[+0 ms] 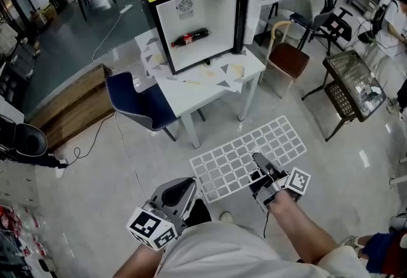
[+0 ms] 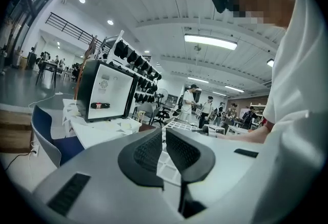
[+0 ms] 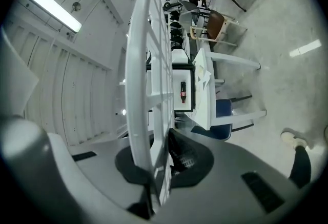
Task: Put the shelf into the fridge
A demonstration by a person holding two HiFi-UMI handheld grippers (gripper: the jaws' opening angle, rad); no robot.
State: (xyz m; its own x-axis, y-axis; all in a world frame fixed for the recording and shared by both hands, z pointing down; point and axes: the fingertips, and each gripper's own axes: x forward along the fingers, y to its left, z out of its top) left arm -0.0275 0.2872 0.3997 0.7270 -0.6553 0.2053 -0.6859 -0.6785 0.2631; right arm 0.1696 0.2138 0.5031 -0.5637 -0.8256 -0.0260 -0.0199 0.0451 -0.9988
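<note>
While the fridge (image 1: 191,16) stands open on the table (image 1: 213,89), the head view shows the shelf (image 1: 245,152) above the floor, well short of it. Left gripper view: the left gripper (image 2: 164,135) is slightly parted, pressing nothing. Right gripper view: the right gripper (image 3: 163,150) clamps the shelf's edge.

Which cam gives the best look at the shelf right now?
Head view: the whole shelf shows from above, one edge in the right gripper. Right gripper view shows the shelf edge-on between the jaws; left gripper view catches only a distant patch.
</note>
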